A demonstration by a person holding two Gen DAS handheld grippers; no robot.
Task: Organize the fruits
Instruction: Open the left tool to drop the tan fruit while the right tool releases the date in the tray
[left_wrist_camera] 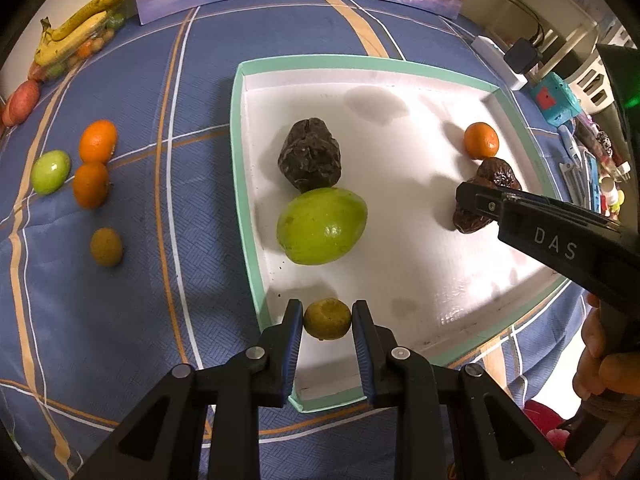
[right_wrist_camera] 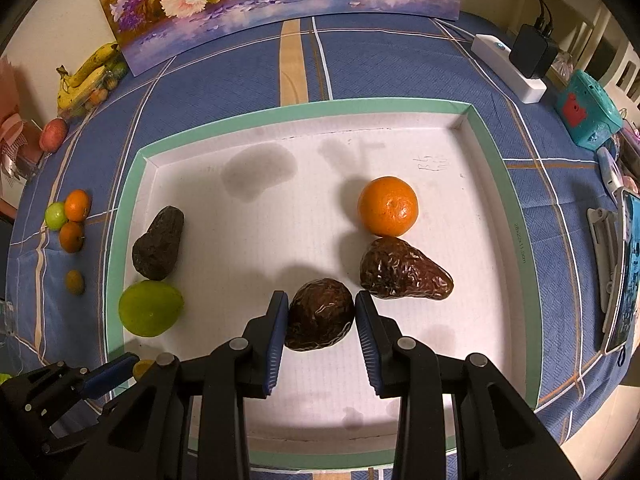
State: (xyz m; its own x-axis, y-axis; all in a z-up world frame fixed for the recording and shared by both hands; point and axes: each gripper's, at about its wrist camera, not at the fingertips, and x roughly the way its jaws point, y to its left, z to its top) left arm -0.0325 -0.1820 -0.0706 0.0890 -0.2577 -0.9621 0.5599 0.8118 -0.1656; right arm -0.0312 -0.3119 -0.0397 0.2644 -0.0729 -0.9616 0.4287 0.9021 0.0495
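A blue checked cloth (right_wrist_camera: 224,76) with white and tan stripes covers the bench. At the far edge a flower painting (right_wrist_camera: 276,0) leans upright. To its right lies a white power strip (right_wrist_camera: 508,68) with a black adapter (right_wrist_camera: 534,54) plugged in, cables running up from it. Nearer on the right stands a teal toy (right_wrist_camera: 588,114) with a red patch, beside a blue-patterned phone case (right_wrist_camera: 622,268).

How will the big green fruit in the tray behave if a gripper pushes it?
The green fruit is rounded and smooth, so it would probably roll rather than slide. Its shiny skin may slip between fingers. It touches the dark fruit behind it, which would likely be nudged too.
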